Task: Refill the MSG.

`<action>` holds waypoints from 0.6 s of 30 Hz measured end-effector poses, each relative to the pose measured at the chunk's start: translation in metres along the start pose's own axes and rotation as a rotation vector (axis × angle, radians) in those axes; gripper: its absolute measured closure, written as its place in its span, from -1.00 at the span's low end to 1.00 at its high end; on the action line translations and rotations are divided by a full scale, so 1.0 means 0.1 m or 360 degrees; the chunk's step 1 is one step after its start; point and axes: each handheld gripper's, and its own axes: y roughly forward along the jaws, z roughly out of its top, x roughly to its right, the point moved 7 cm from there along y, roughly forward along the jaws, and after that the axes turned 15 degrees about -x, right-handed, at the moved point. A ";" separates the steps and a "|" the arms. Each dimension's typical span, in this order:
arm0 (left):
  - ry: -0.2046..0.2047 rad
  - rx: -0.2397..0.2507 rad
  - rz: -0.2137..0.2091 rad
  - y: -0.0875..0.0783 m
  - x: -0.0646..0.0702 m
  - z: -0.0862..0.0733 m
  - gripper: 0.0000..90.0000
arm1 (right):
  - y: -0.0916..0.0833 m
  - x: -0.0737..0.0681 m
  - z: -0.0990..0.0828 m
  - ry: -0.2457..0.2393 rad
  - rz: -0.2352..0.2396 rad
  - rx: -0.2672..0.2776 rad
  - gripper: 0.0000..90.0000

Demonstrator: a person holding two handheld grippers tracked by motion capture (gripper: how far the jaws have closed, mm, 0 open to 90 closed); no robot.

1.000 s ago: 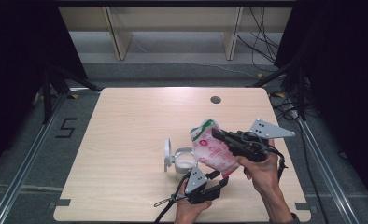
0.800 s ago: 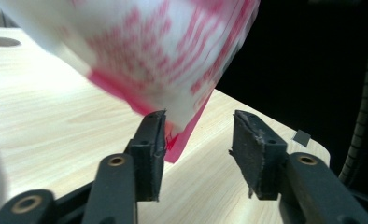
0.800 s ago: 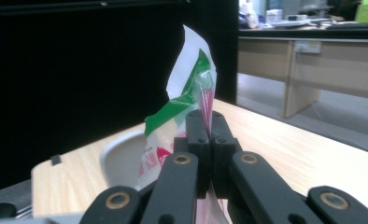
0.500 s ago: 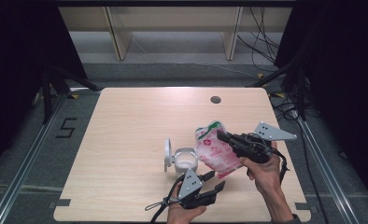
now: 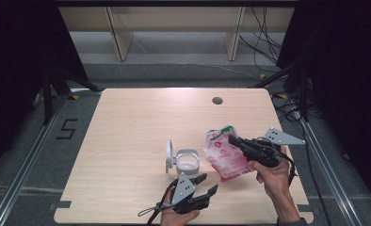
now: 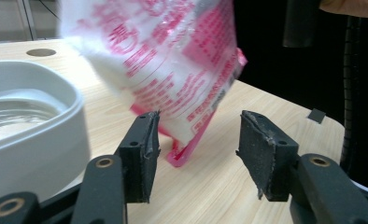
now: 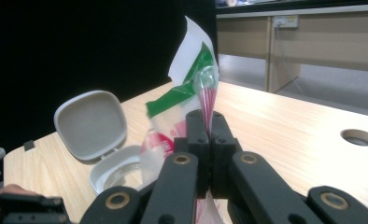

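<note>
Now right gripper (image 5: pixel 231 139) pinching pink bag (image 5: pixel 225 155); left gripper (image 5: pixel 208 184) released, jaws just opening; lidded tub (image 5: pixel 187 160) open.

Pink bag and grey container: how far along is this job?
Done: the grey container stands open, lid up, with something pale inside. In hand: the right gripper pinches the pink bag, tilted beside the container; the left gripper, jaws just opening, holds nothing. Probably left: setting the bag down and shutting the lid.

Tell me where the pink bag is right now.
In the high view the pink bag is near the table's front right, pinched in the right claw, just right of the open white container.
</note>
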 end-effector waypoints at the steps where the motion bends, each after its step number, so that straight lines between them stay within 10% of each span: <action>1: -0.0007 0.0031 -0.0013 -0.01 0.00 0.01 0.03 | -0.02 0.02 -0.01 -0.0012 0.0004 0.0012 1.00; 18: -0.0018 0.0000 -0.0003 -0.13 -0.11 -0.12 -0.02 | -0.34 0.31 -0.26 -0.0038 -0.0253 -0.0101 1.00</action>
